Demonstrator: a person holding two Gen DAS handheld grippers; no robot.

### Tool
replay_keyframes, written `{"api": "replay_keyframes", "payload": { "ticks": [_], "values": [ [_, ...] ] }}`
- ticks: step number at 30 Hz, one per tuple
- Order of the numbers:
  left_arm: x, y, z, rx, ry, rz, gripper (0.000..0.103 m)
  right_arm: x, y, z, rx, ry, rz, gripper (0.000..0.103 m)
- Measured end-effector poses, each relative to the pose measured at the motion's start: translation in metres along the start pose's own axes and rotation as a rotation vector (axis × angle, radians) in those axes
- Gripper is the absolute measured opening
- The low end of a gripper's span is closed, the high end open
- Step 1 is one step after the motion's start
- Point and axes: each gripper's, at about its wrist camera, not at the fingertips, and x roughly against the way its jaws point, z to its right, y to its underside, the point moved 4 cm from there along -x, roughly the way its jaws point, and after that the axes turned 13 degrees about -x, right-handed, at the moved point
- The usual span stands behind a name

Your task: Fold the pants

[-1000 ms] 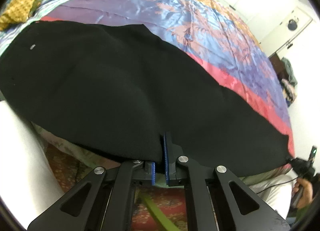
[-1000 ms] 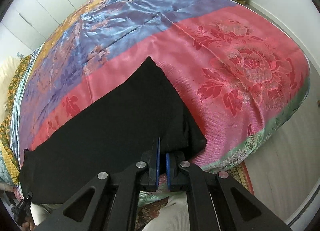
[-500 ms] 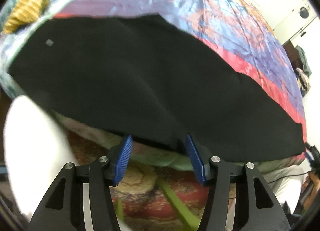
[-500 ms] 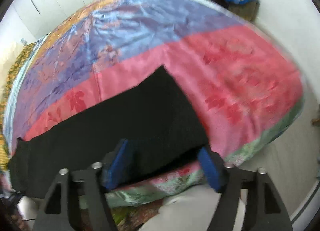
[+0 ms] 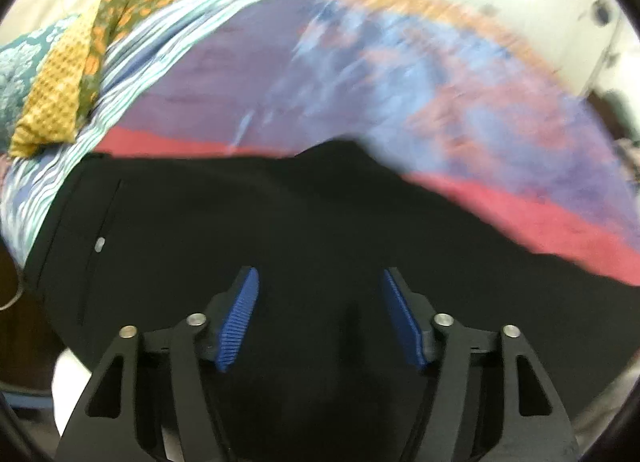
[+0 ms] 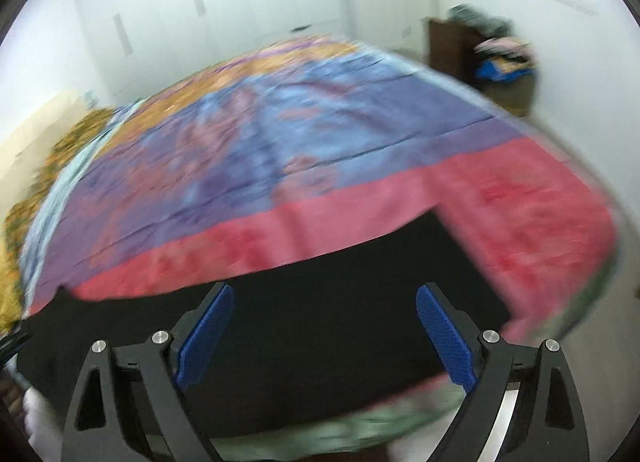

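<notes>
One bed is filling both views, and its satin bedspread point(image 6: 304, 166) is running in bands: orange at the far side, then blue floral, then purple, then a red-pink band nearest, with a pale green border point(image 6: 384, 418) hanging over the near edge. Both pictures are blurring, so fine pattern is hard to read. White wardrobe doors point(image 6: 192, 10) are lining the far wall in the right wrist view. One dark wooden cabinet point(image 6: 456, 50) is standing at the far right with a heap of clothes point(image 6: 500, 50) on top. In the left wrist view, one yellow patterned cloth point(image 5: 60, 90) is lying at the far left of the bed, touching a striped blue-white sheet point(image 5: 132, 62), with a teal patterned piece point(image 5: 16, 74) just beside it at the frame edge.

One pair of black pants point(image 5: 304, 254) is lying flat along the near edge of the bed, on the red-pink band, stretching left to right. One small pale button or tag point(image 5: 99, 244) is showing near its left end.

Two grippers are showing. Left gripper point(image 5: 320, 314) is hanging over the pants with jaws spread wide, nothing between the blue pads point(image 5: 240, 318). Right gripper point(image 6: 325, 332) is likewise spread wide over the pants' right end, holding nothing.
</notes>
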Motion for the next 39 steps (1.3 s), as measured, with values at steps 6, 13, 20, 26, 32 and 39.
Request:
{"api": "replay_keyframes", "payload": {
  "ticks": [6,13,20,26,32,39],
  "values": [
    [-0.029,0.014,-0.038,0.086,-0.013,-0.044,0.064,-0.061,0.030,0.028,-0.181,-0.030,-0.167,0.093],
    [-0.029,0.020,-0.023,0.013,-0.076,0.008,0.071,-0.059,0.031,0.031,-0.216,-0.082,-0.140,0.098],
    [-0.032,0.018,-0.022,-0.011,-0.097,0.027,0.073,-0.061,0.038,0.017,-0.138,-0.026,-0.111,0.103],
    [-0.033,0.019,-0.019,-0.020,-0.113,0.035,0.075,-0.061,0.036,0.017,-0.123,-0.014,-0.118,0.103],
    [-0.032,0.020,-0.019,-0.023,-0.122,0.041,0.077,-0.057,0.005,0.034,-0.194,-0.088,-0.265,0.102],
    [-0.032,0.020,-0.018,-0.021,-0.134,0.043,0.079,-0.039,-0.045,0.130,-0.416,-0.069,-0.248,0.098]
  ]
}}
